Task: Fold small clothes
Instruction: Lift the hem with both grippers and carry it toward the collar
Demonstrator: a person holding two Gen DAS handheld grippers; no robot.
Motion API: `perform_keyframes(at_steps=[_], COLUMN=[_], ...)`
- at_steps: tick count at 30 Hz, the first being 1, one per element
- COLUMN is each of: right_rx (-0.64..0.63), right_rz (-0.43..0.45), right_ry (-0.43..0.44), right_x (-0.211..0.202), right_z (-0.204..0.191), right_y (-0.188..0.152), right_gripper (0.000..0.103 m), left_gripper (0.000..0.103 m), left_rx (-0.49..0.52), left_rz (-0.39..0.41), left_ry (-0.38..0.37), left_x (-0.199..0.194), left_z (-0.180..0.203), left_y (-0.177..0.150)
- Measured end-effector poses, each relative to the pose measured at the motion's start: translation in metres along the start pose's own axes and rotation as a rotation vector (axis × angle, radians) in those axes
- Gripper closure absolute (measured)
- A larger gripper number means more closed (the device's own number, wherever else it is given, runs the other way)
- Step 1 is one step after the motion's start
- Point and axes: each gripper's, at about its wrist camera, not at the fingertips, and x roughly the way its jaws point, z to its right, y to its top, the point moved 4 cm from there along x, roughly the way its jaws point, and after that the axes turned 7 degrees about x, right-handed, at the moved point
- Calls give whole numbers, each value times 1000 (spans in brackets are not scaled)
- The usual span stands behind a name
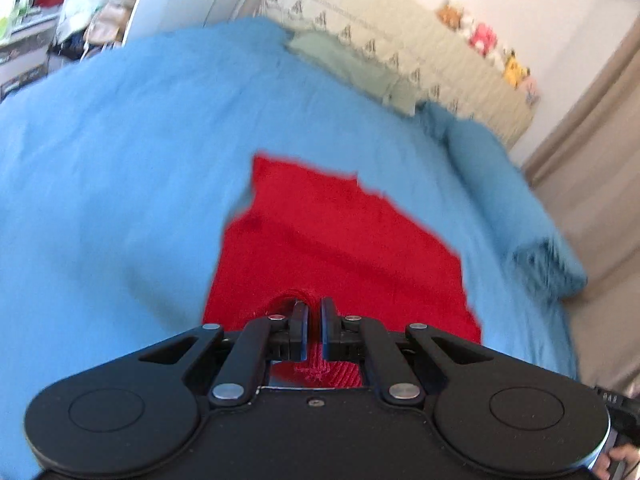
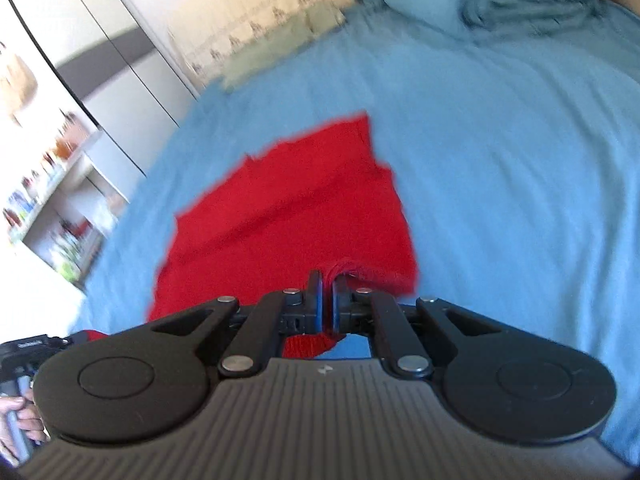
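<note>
On the bed's blue cotton sheet [image 1: 120, 160] lies a bright red knitted garment [image 1: 332, 240], spread out mostly flat with a long crease running across it. Its near edge is lifted off the sheet, caught at two points by the person's tools. The black two-finger left gripper [image 1: 314, 314] has its fingers drawn nearly together, with a bunched fold of the red knit pinched between them. The black right gripper [image 2: 327, 286], with its grey ribbed body, is likewise closed down tight on a gathered tuft of the same cloth, at the garment's corner nearest the bare sheet.

Seen from the right wrist, the red garment [image 2: 288, 208] stretches away from the claw toward the wardrobe side of the bed, and the sheet [image 2: 500, 160] runs on beyond it to the head of the bed. There a blue pillow [image 1: 480, 160] rests near the pale quilted headboard [image 1: 400, 52], with a pale green pillow [image 1: 344, 64] beside it. Small plush toys [image 1: 484, 38] sit in a row on top of the headboard. Both views are blurred
</note>
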Motion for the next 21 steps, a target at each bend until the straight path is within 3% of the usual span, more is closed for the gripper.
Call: perform_keyframes(at_steps=[6,10,15,18,21], right_rx=[7,42,47,59,30], right_rz=[90,109,89,58,40], right_ry=[54,52,-34,-59,-72], right_x=[57,124,233,281,305], right_z=[-35,-44,-33,-20,-15], right_y=[100,163,198,199,195], right_gripper=[83,83,83,83,83], left_gripper=[97,97,98,98,98], left_rx=[-51,-71,-164,-198,-188], left_rz=[97,100,71,48,45], left_ry=[-4,28,71,87,95], left_x=[68,141,231,260,273], left_z=[4,-2,-29,-44,-46], left_y=[103,152,166,157,157])
